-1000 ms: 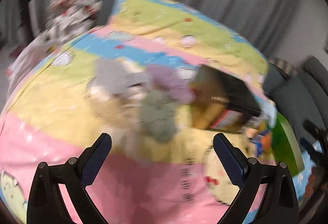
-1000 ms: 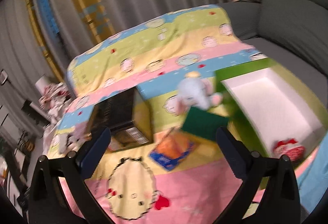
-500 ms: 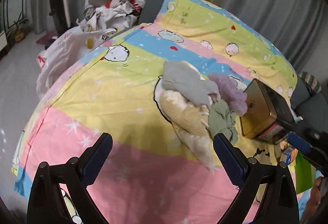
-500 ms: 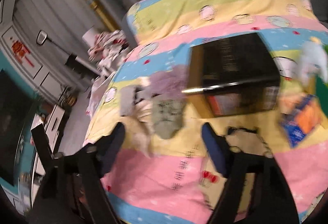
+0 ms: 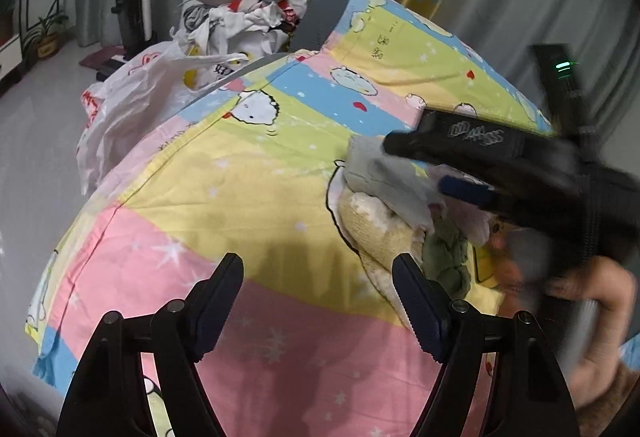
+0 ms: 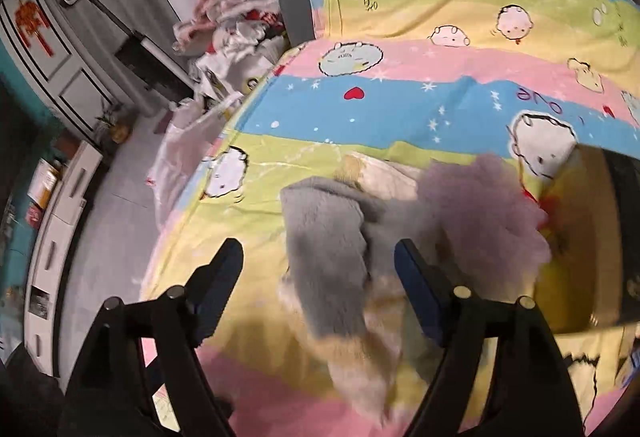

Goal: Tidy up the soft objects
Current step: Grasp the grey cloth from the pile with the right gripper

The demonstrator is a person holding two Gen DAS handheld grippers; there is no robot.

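Straddling grey cloth: right tongs

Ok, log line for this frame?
stage: approach | right gripper: open over grey cloth | left gripper: open, empty | pile on bedsheet

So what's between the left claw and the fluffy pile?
Only bare sheet, seen in the left wrist view; the left claw hangs open beside the cream cloth.

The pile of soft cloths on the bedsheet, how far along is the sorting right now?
Nothing looks sorted yet: the grey cloth, cream fleece, purple cloth and green cloth lie heaped together on the sheet. In hand: nothing. The right gripper is open over the grey cloth; the left gripper is open beside the pile. Left: every piece.
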